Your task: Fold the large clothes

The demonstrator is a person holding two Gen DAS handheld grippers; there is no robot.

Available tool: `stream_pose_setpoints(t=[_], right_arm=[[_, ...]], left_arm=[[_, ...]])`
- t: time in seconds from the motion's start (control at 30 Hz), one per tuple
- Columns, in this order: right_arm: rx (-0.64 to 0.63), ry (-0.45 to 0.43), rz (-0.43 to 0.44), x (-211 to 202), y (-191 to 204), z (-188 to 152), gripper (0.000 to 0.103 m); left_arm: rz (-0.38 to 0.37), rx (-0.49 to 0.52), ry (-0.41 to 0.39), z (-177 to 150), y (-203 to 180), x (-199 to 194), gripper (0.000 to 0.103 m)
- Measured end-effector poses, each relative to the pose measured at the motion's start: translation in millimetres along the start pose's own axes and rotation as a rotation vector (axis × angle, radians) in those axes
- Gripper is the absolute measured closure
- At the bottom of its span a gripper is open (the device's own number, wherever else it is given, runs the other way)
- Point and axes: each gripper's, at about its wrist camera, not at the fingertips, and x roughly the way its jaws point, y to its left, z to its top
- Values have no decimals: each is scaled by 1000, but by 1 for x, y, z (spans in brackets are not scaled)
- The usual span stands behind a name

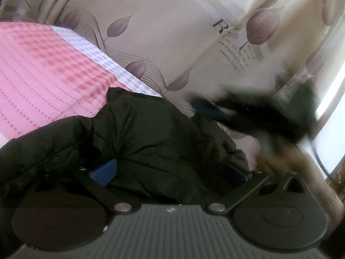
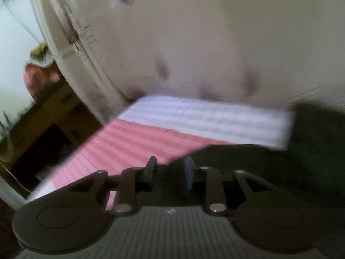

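Jacket (image 1: 151,142) fills my left wrist view, a dark puffy heap on the pink checked bedspread (image 1: 43,69) beside the leaf-print curtain (image 1: 172,32). My left gripper (image 1: 170,172) stands spread wide, its 2 fingers sunk at either side of a thick fold; 1 blue pad (image 1: 104,171) shows. I cannot tell whether they press it, though I judge I pin the garment while my other hand works. My right gripper (image 1: 248,112) is a blur beyond.

From my right wrist view, my right gripper (image 2: 170,170) has narrow, empty jaws above the jacket's edge (image 2: 258,168), which lies just ahead, right.
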Motion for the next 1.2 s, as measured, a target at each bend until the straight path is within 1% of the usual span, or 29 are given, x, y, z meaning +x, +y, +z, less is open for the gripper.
stream_pose_setpoints(t=[0.07, 0.1, 0.13, 0.17, 0.2, 0.23, 0.27, 0.33, 0.4, 0.47, 0.5, 0.63, 0.73, 0.83, 0.87, 0.9, 0.93, 0.97, 1.0, 1.03, 1.07, 1.1, 1.13, 1.2], right_arm=[[-109, -6, -100, -39, -5, -19, 76], [-148, 7, -171, -56, -12, -33, 76], [-159, 27, -213, -68, -22, -45, 77], [-150, 44, -244, -80, -36, -58, 78], [-134, 54, -277, -90, -48, -70, 84], [-114, 53, -312, -101, -63, -83, 88], [-81, 30, -323, -112, -75, -92, 89], [8, -22, -336, -131, -100, -105, 91], [51, -58, -347, -137, -118, -114, 91], [107, -90, -305, -134, -135, -125, 91], [121, -97, -293, -134, -139, -128, 91], [132, -88, -293, -130, -140, -129, 91], [162, -88, -269, -128, -145, -127, 91], [168, -86, -270, -130, -143, -128, 91], [178, -77, -284, -135, -139, -126, 89], [197, -79, -317, -148, -132, -124, 84], [211, -142, -339, -169, -121, -123, 84], [214, -222, -319, -195, -108, -127, 80], [222, -282, -276, -224, -95, -134, 69], [233, -310, -233, -251, -85, -144, 54], [241, -336, -203, -278, -72, -158, 46], [246, -369, -187, -306, -59, -176, 32], [249, -408, -174, -338, -45, -198, 24], [240, -458, -187, -393, -19, -241, 21]], left_arm=[[4, 3, 3, 0, -1, 1, 0], [6, 5, 4, 0, -1, 1, 0], [7, 6, 5, 0, -1, 1, 0], [7, 6, 5, 0, 0, 1, 0], [7, 7, 6, 0, 0, 1, 0], [9, 10, 8, 0, 0, 2, 0], [12, 14, 11, 0, -1, 2, 0], [15, 19, 15, 0, -1, 3, 0], [14, 22, 20, -1, -1, 4, 0], [18, 26, 24, -1, -1, 4, 0], [18, 27, 24, -1, -1, 5, 0], [19, 30, 27, -1, -1, 6, 0], [17, 28, 25, -1, -1, 6, 0], [21, 31, 30, 0, -2, 7, 0], [18, 35, 35, 0, -3, 7, 0], [9, 33, 45, 1, -2, 5, 0], [1, 29, 71, 5, -2, 1, 0], [-11, 14, 102, 9, -3, -5, 0], [-40, -12, 116, 13, -3, -18, 0], [-75, -35, 107, 15, -2, -34, 0], [-104, -46, 88, 17, -1, -54, 0], [-112, -36, 79, 18, -1, -70, 0], [-113, -10, 79, 19, -2, -86, 0], [-111, 72, 79, 18, -5, -121, 0]])
